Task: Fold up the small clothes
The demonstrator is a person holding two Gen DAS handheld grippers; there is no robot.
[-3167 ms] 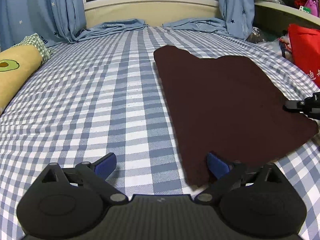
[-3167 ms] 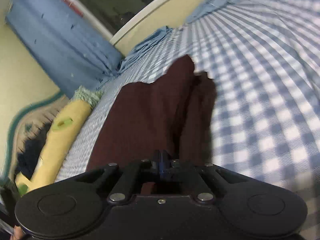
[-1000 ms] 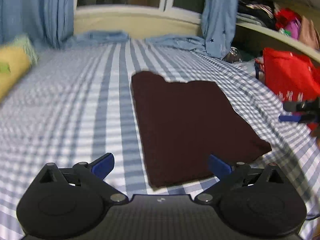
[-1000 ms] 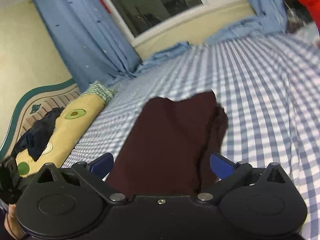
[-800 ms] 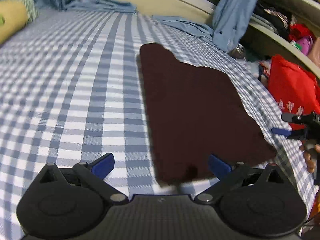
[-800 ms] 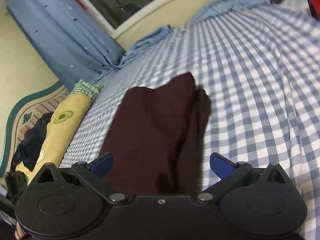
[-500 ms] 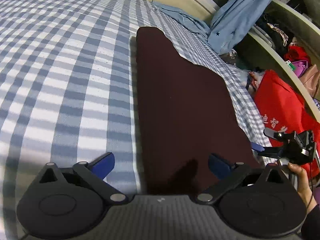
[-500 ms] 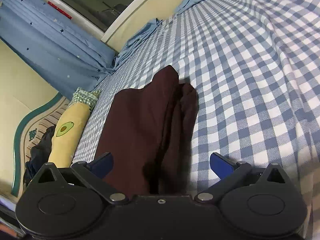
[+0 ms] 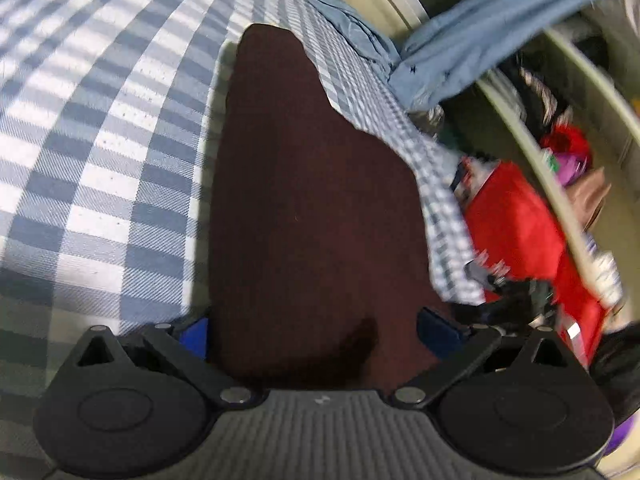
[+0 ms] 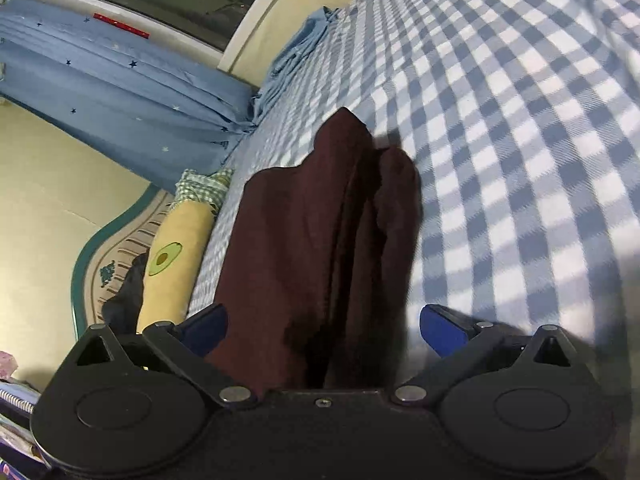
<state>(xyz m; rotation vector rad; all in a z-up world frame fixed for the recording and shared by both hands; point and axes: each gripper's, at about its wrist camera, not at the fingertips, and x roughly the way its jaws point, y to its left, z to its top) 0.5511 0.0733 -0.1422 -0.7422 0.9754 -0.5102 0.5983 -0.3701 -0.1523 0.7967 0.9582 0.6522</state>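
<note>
A dark maroon garment point(image 9: 312, 200) lies folded lengthwise on the blue-and-white checked bed point(image 9: 100, 128). My left gripper point(image 9: 316, 330) is open, its blue pads on either side of the garment's near end, low over it. In the right wrist view the same garment point(image 10: 320, 232) shows stacked folds along its right side. My right gripper point(image 10: 322, 326) is open and straddles the garment's other near end. The right gripper also shows blurred in the left wrist view point(image 9: 516, 300), at the bed's edge.
A red bag point(image 9: 520, 220) and a cluttered shelf point(image 9: 560, 92) stand beyond the bed's right edge. Blue curtains point(image 10: 120, 92) hang at the window. A yellow avocado bolster point(image 10: 176, 256) lies against the headboard point(image 10: 104, 264).
Both grippers have dropped lower and moved in over the garment's ends, so that each now straddles it. The right gripper, shut on the garment 3.2 s ago, has been open since.
</note>
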